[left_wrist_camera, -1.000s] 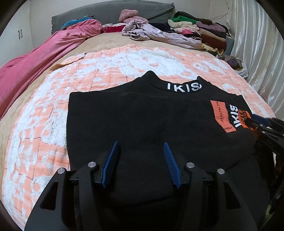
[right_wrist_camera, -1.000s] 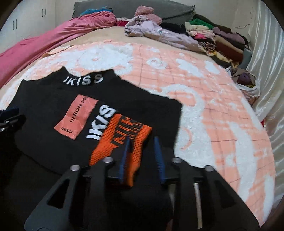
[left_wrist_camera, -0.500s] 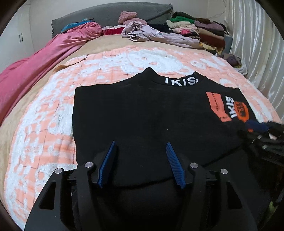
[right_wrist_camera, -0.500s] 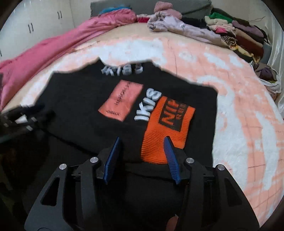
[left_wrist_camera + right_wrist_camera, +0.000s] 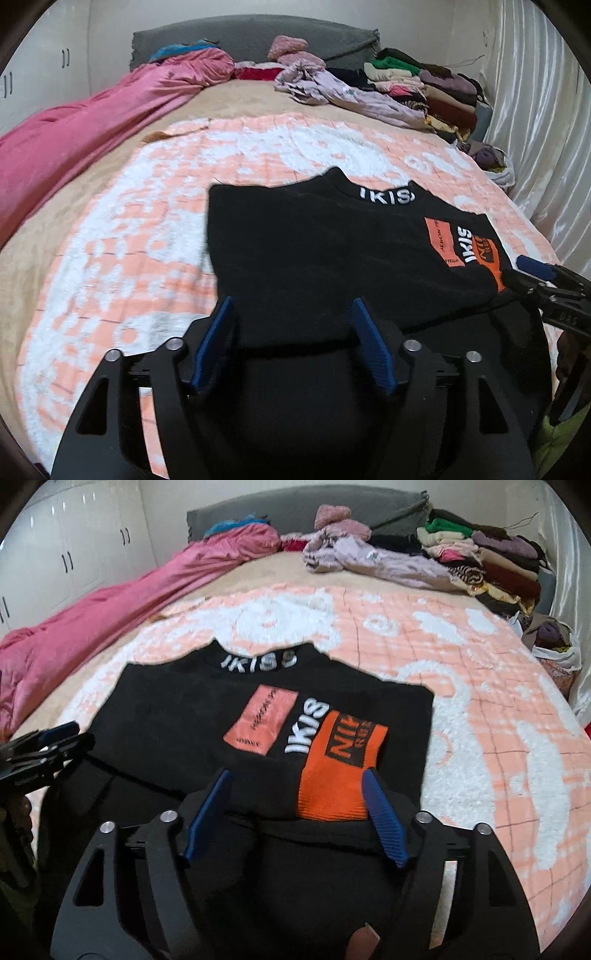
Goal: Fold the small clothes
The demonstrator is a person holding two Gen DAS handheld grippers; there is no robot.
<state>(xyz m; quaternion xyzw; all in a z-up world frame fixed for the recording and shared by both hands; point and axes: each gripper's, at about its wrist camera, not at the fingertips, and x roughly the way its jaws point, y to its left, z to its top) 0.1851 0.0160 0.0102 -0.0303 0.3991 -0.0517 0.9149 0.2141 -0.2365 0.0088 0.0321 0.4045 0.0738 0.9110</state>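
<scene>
A black sweater (image 5: 317,243) with white "IKISS" lettering on the collar and orange patches lies flat on the peach and white blanket (image 5: 122,258), its sleeves folded in. It also shows in the right wrist view (image 5: 192,709), with the orange cuff (image 5: 340,771) on top. My left gripper (image 5: 291,325) is open over the sweater's near left hem. My right gripper (image 5: 295,794) is open over the near right hem, by the orange cuff. Neither holds cloth.
A pink quilt (image 5: 92,125) runs along the bed's left side. A lilac garment (image 5: 343,92) and stacks of folded clothes (image 5: 432,88) lie at the bed's far end by the grey headboard. A white curtain (image 5: 543,140) hangs at right. White wardrobes (image 5: 66,546) stand at left.
My right gripper has opened and let go of the orange cuff, then drawn back. Both grippers have pulled back from the sweater, which lies further away in both views.
</scene>
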